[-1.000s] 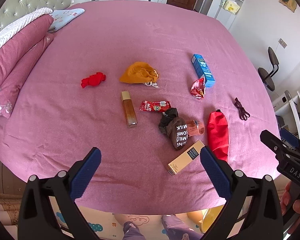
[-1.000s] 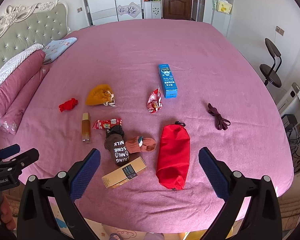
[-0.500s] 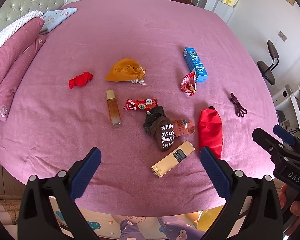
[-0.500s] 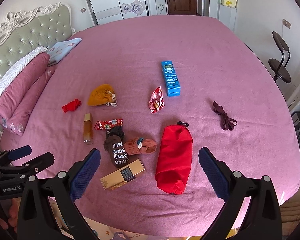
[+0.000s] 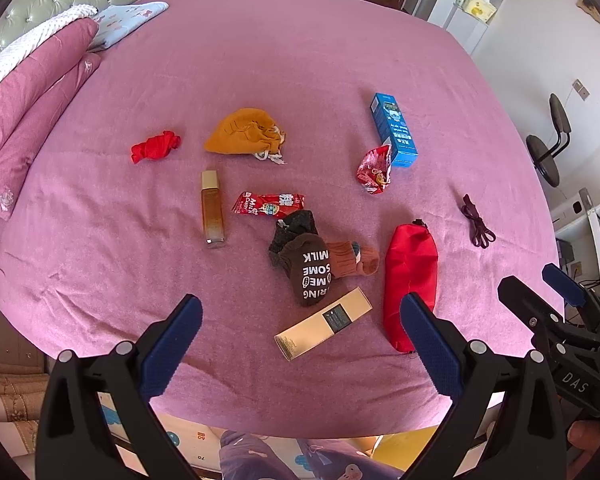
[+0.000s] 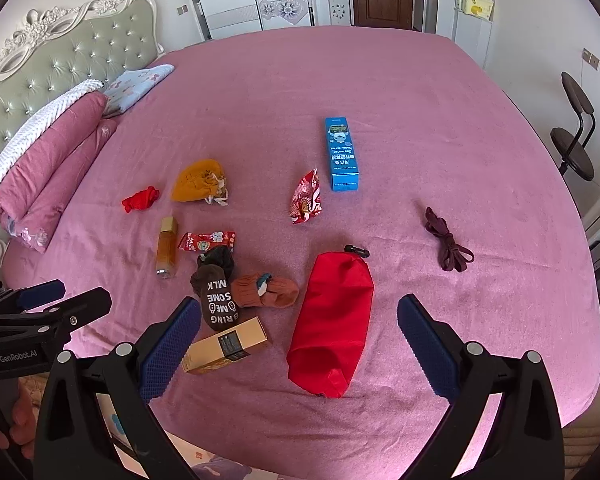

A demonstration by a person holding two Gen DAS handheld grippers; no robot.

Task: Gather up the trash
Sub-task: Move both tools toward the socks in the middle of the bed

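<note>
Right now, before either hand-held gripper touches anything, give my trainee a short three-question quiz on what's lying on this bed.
1. True or false: the blue box lies on top of the red pouch.
2. Which thing lies nearest the tan box? A. the purple lace B. the brown sock C. the red cloth scrap
3. Fill in: the left hand-held gripper and the right hand-held gripper are both ____, holding nothing.

Key: 1. False, they lie apart, with the crumpled red wrapper between them. 2. B. 3. open.
</note>
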